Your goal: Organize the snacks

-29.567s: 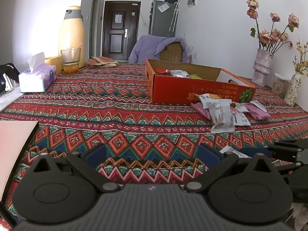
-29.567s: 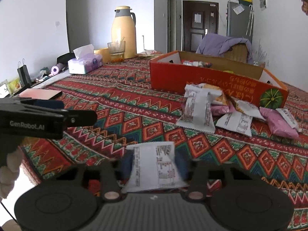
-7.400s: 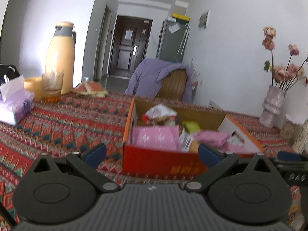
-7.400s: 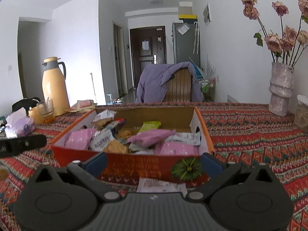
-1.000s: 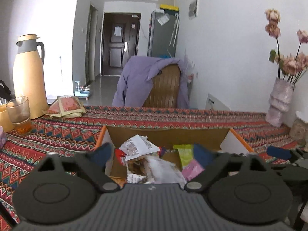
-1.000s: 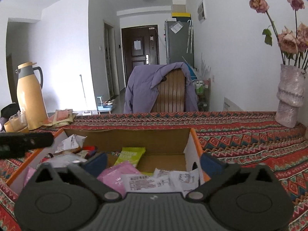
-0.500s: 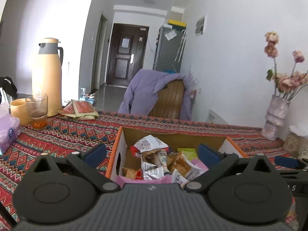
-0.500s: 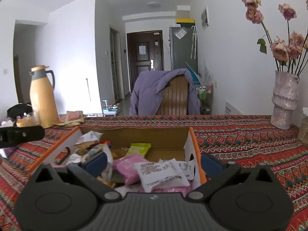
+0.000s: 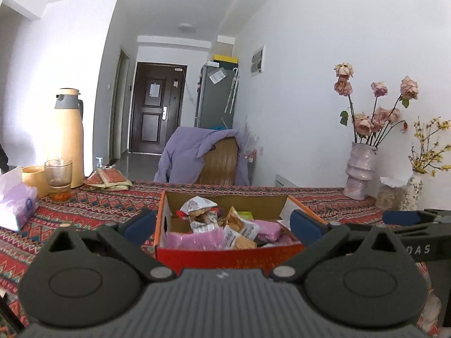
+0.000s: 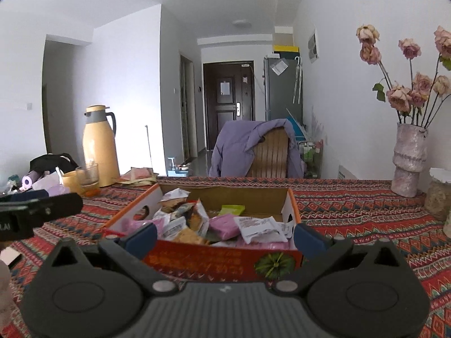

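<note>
An open red cardboard box [image 9: 225,256] [image 10: 220,259] sits on the patterned tablecloth, filled with several snack packets: pink ones [image 9: 191,238] [image 10: 224,224], white ones [image 10: 260,229] and brown ones [image 9: 235,222]. My left gripper [image 9: 222,222] is open and empty, held in front of the box's near wall. My right gripper [image 10: 224,235] is open and empty, also in front of the box. The right gripper shows at the right edge of the left wrist view [image 9: 406,218]. The left gripper shows at the left edge of the right wrist view [image 10: 39,211].
A yellow thermos [image 9: 67,138] [image 10: 100,146], a glass [image 9: 57,178] and a tissue box [image 9: 17,205] stand at the left. A vase of dried roses [image 9: 360,174] [image 10: 408,160] stands at the right. A chair with a purple jacket [image 10: 253,149] is behind the table.
Both grippers have drawn back and up from over the box; the box now lies wholly in front of them. Both stay open and empty.
</note>
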{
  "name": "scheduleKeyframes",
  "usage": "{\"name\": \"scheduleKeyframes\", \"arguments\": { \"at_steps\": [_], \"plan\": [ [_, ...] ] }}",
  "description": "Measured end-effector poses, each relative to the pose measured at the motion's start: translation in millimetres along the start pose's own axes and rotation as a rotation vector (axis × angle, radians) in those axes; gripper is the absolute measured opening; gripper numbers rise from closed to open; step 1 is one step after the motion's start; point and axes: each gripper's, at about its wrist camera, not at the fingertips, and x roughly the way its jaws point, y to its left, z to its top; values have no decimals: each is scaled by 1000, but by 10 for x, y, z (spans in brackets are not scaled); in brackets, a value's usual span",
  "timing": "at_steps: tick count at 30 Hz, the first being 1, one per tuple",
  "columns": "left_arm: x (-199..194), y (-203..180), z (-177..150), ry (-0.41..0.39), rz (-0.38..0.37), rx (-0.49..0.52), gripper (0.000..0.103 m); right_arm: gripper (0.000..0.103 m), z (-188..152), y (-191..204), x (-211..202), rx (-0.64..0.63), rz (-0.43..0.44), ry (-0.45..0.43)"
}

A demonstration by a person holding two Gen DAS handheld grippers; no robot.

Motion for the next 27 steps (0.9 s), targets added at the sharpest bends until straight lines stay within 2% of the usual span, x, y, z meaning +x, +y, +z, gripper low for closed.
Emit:
{"name": "scheduleKeyframes", "arguments": {
  "at_steps": [4, 11, 22, 27],
  "plan": [
    [-198, 28, -139, 4, 0, 0, 103, 103, -97, 62, -227, 3, 14, -13],
    [-383, 79, -400, 62, -10, -5, 103, 103, -314, 116, -419, 13, 27, 0],
    [-341, 100, -654, 156, -2, -16, 103, 103, -665, 156, -396, 25, 49, 100],
    [-335, 82, -691, 166, -10, -10, 103, 103, -705, 175, -346, 25, 51, 123]
  ]
}}
